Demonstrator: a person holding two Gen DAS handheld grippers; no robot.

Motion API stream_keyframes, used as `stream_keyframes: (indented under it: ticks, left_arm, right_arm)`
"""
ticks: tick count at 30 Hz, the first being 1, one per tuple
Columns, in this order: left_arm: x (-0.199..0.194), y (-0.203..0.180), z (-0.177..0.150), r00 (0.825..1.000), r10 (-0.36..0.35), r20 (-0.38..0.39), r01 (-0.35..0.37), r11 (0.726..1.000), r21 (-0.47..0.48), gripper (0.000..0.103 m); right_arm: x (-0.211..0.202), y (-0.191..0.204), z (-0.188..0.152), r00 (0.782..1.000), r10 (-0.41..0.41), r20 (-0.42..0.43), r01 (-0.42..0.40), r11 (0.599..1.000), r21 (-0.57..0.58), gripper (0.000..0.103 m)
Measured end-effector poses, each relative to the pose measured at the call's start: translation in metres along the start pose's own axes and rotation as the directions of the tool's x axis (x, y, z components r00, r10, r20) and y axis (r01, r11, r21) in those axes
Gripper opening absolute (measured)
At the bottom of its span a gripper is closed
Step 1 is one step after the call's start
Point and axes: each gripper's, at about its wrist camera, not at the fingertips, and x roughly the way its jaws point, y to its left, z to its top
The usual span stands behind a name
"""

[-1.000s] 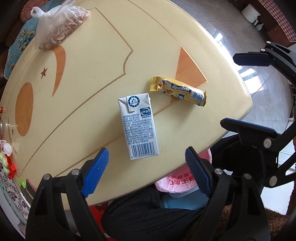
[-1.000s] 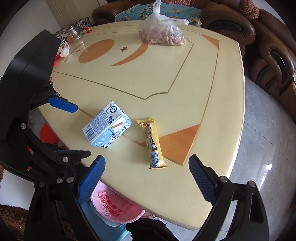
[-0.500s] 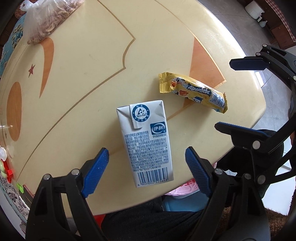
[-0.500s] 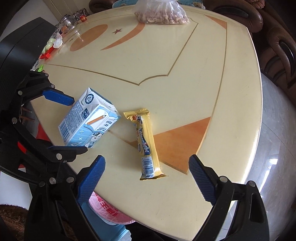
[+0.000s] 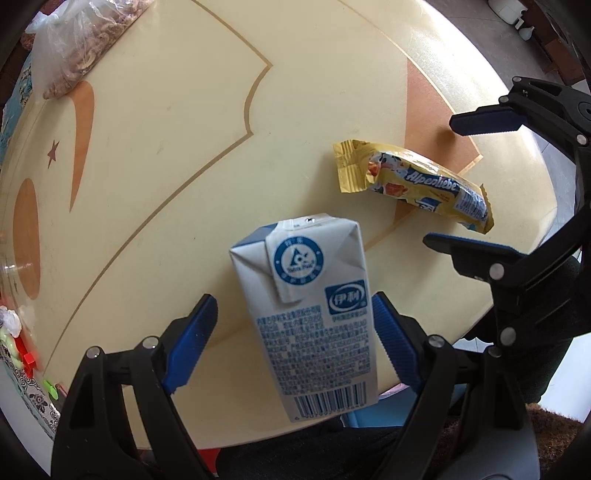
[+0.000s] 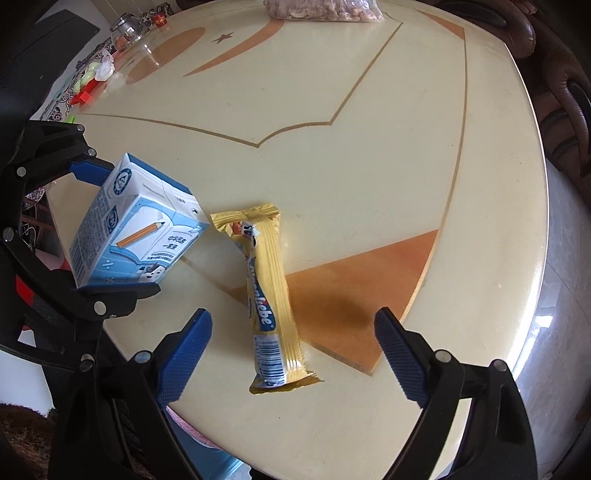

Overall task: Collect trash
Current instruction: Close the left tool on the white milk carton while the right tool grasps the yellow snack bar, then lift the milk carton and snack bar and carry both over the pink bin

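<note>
A white and blue milk carton point(image 5: 306, 306) lies on the cream table point(image 5: 147, 184). My left gripper point(image 5: 293, 339) points down over it, open, with the carton between its blue pads and a gap on the left side. A yellow candy wrapper point(image 6: 271, 295) lies beside the carton point(image 6: 136, 225). My right gripper point(image 6: 291, 354) hangs over the wrapper. Its jaws are closing, the wrapper lies between them, and the pads do not touch it. Each gripper also shows in the other's view: left gripper point(image 6: 107, 232), right gripper point(image 5: 476, 186).
A clear bag of nuts point(image 6: 325, 9) lies at the table's far side. A glass jar point(image 6: 125, 31) and small colourful items point(image 6: 92, 74) sit at the far left edge. A brown sofa point(image 6: 561, 92) stands to the right. Tiled floor borders the table's near edge.
Both grippers have come down toward the table, so the carton and the wrapper loom larger. The carton now sits between the left pads. Neither object has moved.
</note>
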Motion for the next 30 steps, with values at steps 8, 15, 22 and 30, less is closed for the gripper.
stream_keyframes:
  ticks: [8, 15, 22, 30]
  left_arm:
    - [0.006, 0.001, 0.01, 1.0, -0.004, -0.004, 0.004, 1.0, 0.006, 0.082]
    - [0.012, 0.002, 0.015, 1.0, -0.007, -0.017, 0.007, 1.0, -0.001, 0.082]
    - [0.011, 0.007, 0.005, 0.999, -0.043, -0.027, 0.042, 0.999, -0.025, 0.064]
    - [0.005, 0.022, -0.009, 0.999, -0.053, -0.008, 0.053, 0.997, -0.057, 0.043]
  right_arm:
    - [0.001, 0.019, 0.002, 0.991, -0.126, 0.038, 0.128, 0.988, -0.086, 0.066]
    - [-0.001, 0.025, -0.002, 0.987, -0.149, 0.064, 0.154, 0.984, -0.094, 0.049]
    - [-0.002, 0.037, 0.002, 0.986, -0.156, 0.049, 0.16, 0.982, -0.098, 0.02]
    - [-0.004, 0.043, 0.001, 0.982, -0.183, 0.036, 0.185, 0.98, -0.068, 0.019]
